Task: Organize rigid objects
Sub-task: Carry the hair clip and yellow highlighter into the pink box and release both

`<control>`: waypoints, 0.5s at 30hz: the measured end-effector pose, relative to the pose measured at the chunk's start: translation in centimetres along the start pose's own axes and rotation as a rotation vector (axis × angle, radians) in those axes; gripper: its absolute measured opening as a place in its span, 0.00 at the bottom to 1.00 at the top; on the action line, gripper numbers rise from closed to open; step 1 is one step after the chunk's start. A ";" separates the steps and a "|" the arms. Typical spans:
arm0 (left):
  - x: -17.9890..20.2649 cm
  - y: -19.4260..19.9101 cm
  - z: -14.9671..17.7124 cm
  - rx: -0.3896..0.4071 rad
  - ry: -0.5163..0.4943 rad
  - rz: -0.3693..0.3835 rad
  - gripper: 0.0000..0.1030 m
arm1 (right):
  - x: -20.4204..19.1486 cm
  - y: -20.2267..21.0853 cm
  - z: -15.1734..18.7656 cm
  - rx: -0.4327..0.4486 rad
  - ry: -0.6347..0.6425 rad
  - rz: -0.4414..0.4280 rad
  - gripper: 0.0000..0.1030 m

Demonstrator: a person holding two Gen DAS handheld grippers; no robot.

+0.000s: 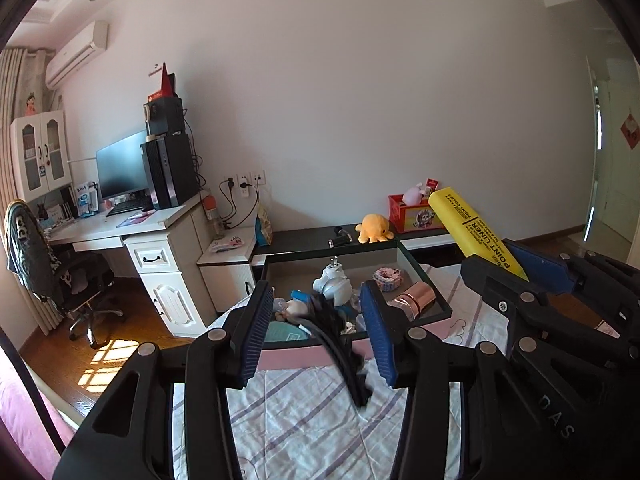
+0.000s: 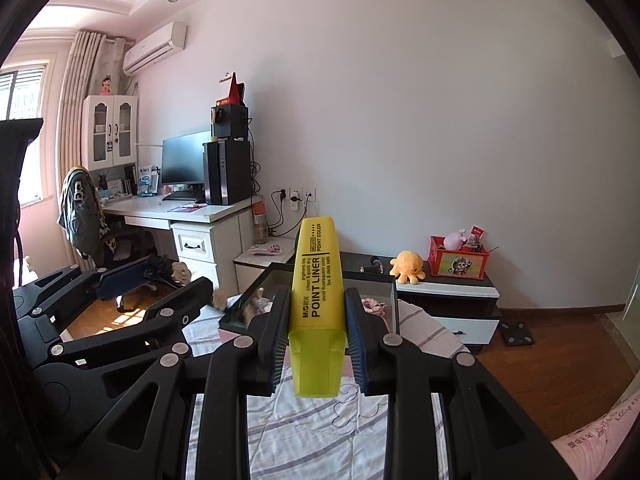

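Bedroom w/ white desk, monitor and a low dark shelf along the far wall; up front a bed (image 2: 304, 440) w/ striped sheet carries a dark open box (image 1: 434, 300).

Progress, judged from how things lie: partway. Box already holds a white plug adapter (image 1: 334, 284), a rose-gold cap item (image 1: 414, 300), a small pink patterned thing (image 1: 387, 276) and more bits too small to tell. Left to do: at least the two things in hand.

Right hand-held gripper (image 2: 316, 340) is clamped on a yellow highlighter (image 2: 318, 300), pads pressing both sides, marker sticking up and fwd, pointed toward the box but not yet over it.

Left hand-held gripper (image 1: 316, 332) has a black toothed hair comb/clip (image 1: 344, 360) between its blue pads; the clip is blurred and sits clear of both pads, w/ a gap each side, so jaws look apart, not gripping.

Both hand-held grippers tilt slightly down, side by side, near the box's front edge.
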State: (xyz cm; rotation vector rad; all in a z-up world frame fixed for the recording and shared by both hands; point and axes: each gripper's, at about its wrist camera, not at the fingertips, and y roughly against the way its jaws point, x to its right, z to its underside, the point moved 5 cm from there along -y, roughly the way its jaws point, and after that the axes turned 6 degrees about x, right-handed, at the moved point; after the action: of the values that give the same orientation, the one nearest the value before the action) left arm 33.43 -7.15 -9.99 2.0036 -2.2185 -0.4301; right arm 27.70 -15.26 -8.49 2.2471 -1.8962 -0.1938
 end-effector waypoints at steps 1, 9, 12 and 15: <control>0.1 -1.8 -0.1 -0.013 -0.001 0.006 0.43 | 0.4 -1.5 0.0 -0.012 -0.003 -0.005 0.27; 0.2 -15.9 2.9 -0.211 0.016 0.051 0.37 | 3.6 -13.9 2.8 -0.153 -0.029 -0.018 0.27; 0.2 -16.8 4.7 -0.246 0.011 0.065 0.38 | 4.1 -15.2 4.5 -0.176 -0.044 -0.034 0.27; 0.2 -16.7 5.3 -0.261 0.008 0.084 0.39 | 4.5 -14.9 5.4 -0.188 -0.063 -0.047 0.27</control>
State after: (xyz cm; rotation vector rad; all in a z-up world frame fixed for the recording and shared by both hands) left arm 47.91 -8.00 -19.89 1.7702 -2.1060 -0.6619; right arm 41.59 -17.61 -17.09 2.1846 -1.7745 -0.4352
